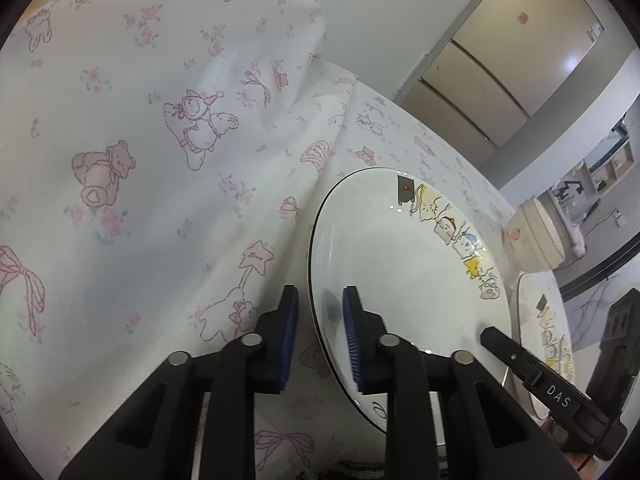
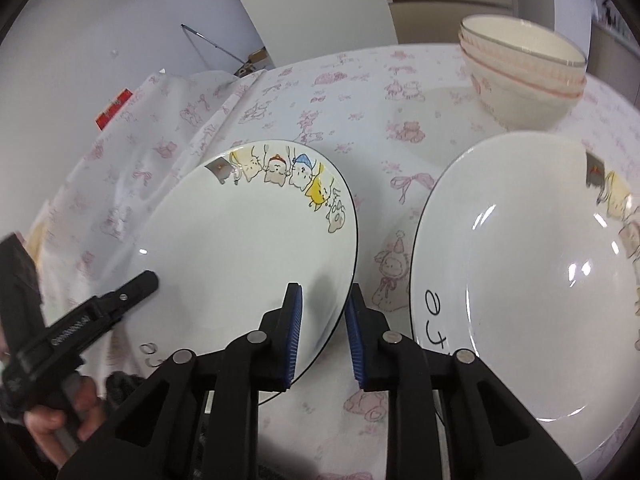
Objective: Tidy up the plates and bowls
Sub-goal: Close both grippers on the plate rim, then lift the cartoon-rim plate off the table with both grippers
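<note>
A white plate with cartoon animals (image 1: pixel 400 260) lies on the patterned tablecloth. My left gripper (image 1: pixel 320 292) straddles its left rim, one blue pad outside on the cloth and one over the plate, with a strip of cloth showing between the outer pad and the rim. My right gripper (image 2: pixel 322 288) straddles the right rim of the same plate (image 2: pixel 240 240), its jaws narrow. Neither grip looks pressed tight. A second, matching plate (image 2: pixel 540 280) lies to the right. Stacked cream bowls (image 2: pixel 520 76) stand behind it.
The tablecloth (image 1: pixel 160 120) rises in a big fold left of the plate. The right gripper's finger (image 1: pixel 504 350) shows across the plate, and the left gripper's finger (image 2: pixel 136 286) shows with a hand (image 2: pixel 60 412) holding it. The bowls (image 1: pixel 536 236) stand near the table's far right.
</note>
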Demonstrator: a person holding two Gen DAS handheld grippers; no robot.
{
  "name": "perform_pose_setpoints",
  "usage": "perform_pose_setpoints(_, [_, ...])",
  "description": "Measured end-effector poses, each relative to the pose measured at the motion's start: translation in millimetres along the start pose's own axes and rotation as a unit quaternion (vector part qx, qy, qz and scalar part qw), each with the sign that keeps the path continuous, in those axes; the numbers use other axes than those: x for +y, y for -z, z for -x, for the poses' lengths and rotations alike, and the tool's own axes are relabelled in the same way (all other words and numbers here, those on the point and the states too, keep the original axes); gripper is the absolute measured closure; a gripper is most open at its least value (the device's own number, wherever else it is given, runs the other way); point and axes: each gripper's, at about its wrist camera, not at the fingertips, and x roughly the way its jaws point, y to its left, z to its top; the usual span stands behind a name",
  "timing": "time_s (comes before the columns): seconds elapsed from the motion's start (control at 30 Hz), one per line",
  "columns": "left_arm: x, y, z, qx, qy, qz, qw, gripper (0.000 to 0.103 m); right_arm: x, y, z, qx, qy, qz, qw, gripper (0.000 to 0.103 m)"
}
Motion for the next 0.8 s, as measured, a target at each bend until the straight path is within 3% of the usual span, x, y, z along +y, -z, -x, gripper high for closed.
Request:
perform_pose_setpoints(0.2, [-13, 3, -2, 0.005, -0.013, -0.039, 0.9991, 0.081, 13, 5, -3, -0.027, 0.047, 0.041, 0.998, 0.080])
perform_pose_setpoints(0.33, [-10, 3, 0, 0.002, -0.008, -0.034, 0.9994, 0.082, 16, 8, -3, -0.032, 0.052, 0.051, 0.997, 0.079])
perform_pose_setpoints(0.47, [-6, 3, 7, -0.011, -0.002, -0.029, 0.9995, 0.083, 6, 5, 1, -0.021, 0.016, 0.030, 0.999, 0.085])
perform_pose_setpoints(0.63, [-14, 4, 27, -0.033, -0.018, -0.054, 0.9978, 0.083, -9, 0, 8, -0.001, -0.058, -0.027, 0.998, 0.085])
perform_pose_setpoints(0.8, [-10, 11, 46, -0.024, -0.017, -0.050, 0.9983, 0.083, -5, 5, 20, 0.020, -0.077, -0.044, 0.996, 0.086])
